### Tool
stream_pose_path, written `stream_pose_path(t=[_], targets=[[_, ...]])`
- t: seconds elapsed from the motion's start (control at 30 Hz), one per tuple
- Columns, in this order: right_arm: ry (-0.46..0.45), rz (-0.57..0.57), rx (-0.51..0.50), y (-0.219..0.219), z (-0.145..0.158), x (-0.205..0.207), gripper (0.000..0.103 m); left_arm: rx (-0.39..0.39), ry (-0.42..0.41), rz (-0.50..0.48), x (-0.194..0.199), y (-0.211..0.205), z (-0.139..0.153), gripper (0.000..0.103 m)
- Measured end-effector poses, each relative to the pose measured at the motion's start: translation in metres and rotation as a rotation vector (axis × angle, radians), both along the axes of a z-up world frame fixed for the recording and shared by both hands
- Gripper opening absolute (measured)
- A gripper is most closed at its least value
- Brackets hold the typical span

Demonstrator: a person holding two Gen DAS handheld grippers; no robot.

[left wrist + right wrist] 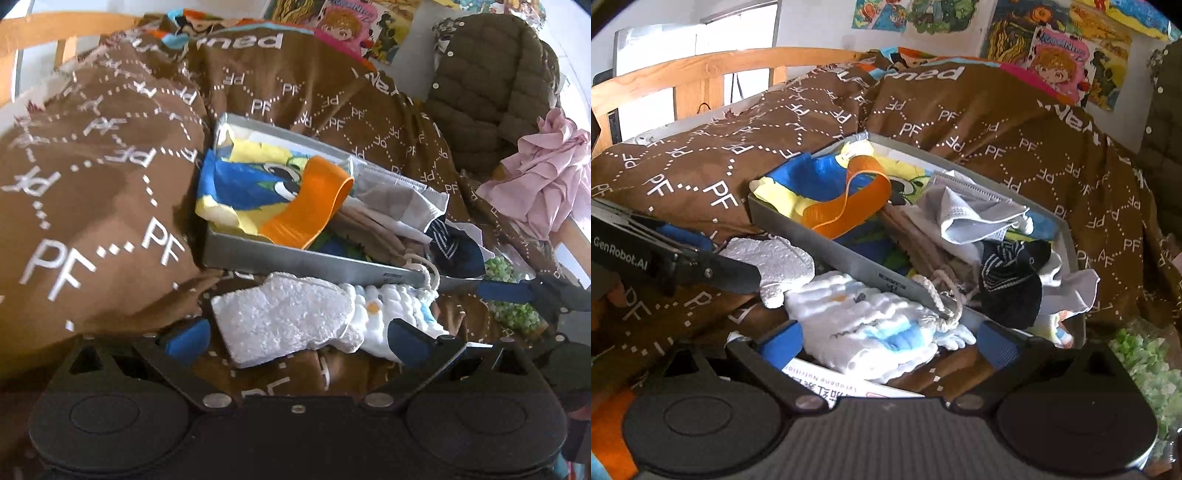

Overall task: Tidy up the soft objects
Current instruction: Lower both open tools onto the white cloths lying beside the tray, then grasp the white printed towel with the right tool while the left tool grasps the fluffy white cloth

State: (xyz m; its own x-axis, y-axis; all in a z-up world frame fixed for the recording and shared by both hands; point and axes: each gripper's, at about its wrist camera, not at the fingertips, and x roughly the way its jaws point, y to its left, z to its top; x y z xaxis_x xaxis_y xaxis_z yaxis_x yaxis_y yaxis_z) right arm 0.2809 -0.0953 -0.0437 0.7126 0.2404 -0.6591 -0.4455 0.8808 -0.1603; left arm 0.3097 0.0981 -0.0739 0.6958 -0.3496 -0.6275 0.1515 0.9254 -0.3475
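A grey tray (295, 254) (849, 254) lies on the bed, filled with soft items: an orange band (314, 199) (849, 206), a blue and yellow cartoon cloth (236, 188), a grey face mask (967, 210) and a dark striped sock (1008, 280). In front of the tray lie a white fluffy cloth (284, 317) (768, 254) and a white quilted cloth (373, 306) (871, 328) with blue patches. My left gripper (297, 341) is open, its fingers either side of the fluffy cloth. My right gripper (888, 347) is open around the quilted cloth.
A brown blanket (92, 166) (1015, 122) printed with PF covers the bed. An olive puffer jacket (487, 81) and a pink garment (546, 177) sit at the right. Green bits in a clear bag (1145, 362) lie near right. A printed box (849, 384) lies under my right gripper. The wooden bed frame (701, 74) runs behind.
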Motion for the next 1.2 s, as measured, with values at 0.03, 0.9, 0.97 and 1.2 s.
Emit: stream_pose_path(t=[0.03, 0.9, 0.97, 1.2], targets=[[0.007, -0.005, 0.001, 0.0, -0.001, 0.002, 0.102, -0.013, 0.011, -0.002, 0.003, 0.0, -0.002, 0.102], [0.221, -0.042, 0.17, -0.004, -0.025, 0.035, 0.08, -0.593, 0.041, 0.148, -0.002, 0.05, -0.033, 0.066], [0.225, -0.043, 0.176, -0.004, -0.026, 0.035, 0.079, -0.63, 0.058, 0.148, -0.002, 0.049, -0.036, 0.063], [0.23, -0.047, 0.179, -0.003, -0.026, 0.036, 0.078, -0.654, 0.116, 0.142, 0.004, 0.042, -0.043, 0.07]])
